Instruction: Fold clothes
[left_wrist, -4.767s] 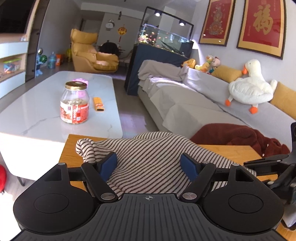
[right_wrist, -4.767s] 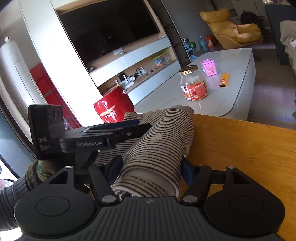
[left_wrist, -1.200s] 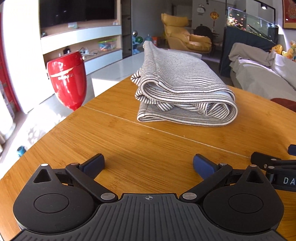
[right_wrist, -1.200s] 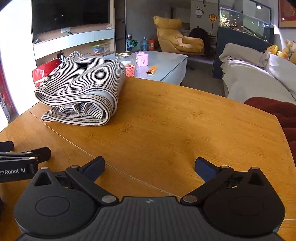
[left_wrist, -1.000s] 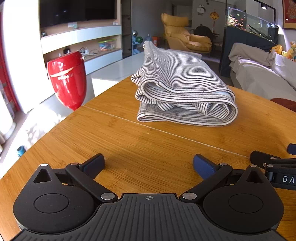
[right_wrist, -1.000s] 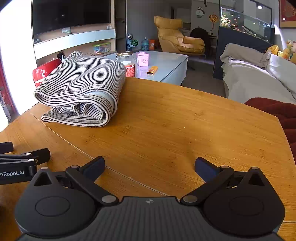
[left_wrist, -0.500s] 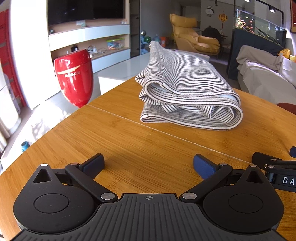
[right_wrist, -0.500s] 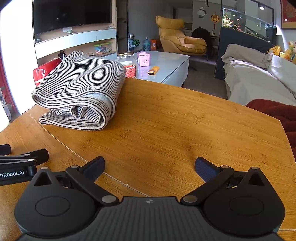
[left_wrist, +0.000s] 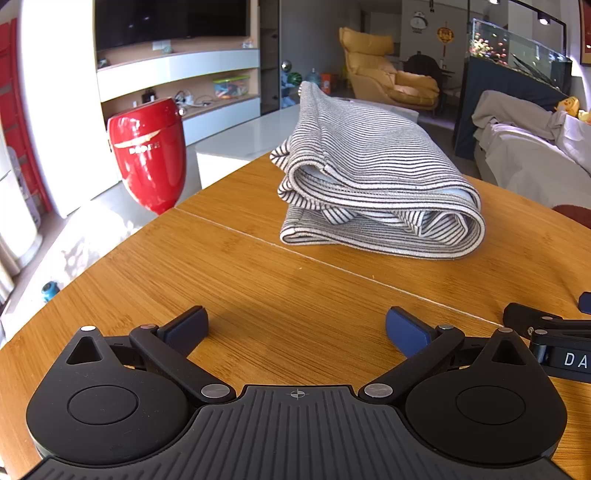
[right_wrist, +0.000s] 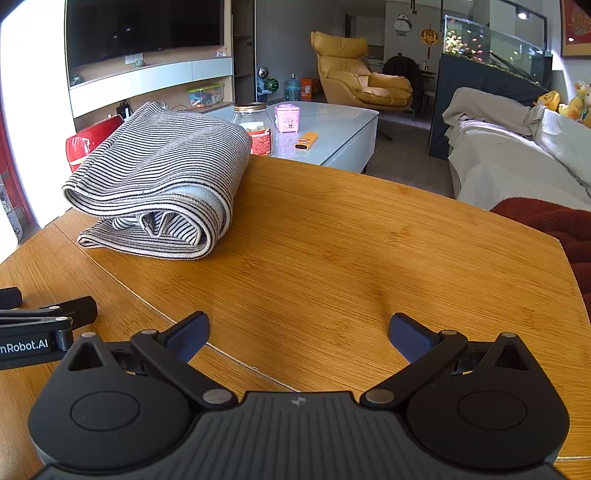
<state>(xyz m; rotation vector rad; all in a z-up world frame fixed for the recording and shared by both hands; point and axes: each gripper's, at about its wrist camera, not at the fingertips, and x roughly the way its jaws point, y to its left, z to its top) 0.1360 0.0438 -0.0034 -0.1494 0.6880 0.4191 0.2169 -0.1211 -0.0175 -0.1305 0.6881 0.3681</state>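
Wood table: striped folded cloth lies untouched.
Left gripper: spread, empty — red vase seen.
Right gripper: spread, empty — jar seen.

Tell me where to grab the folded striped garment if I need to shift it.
Probably pinch the rounded fold of the striped garment from its right with the open right gripper. That edge binds all layers; the opposite side shows loose hems.

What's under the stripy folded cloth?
The folded grey striped garment lies on the round wooden table, whose bare top shows all around it. Looser striped layers are tucked inside the fold. The patch of table right beneath it is covered, so anything there cannot be seen.
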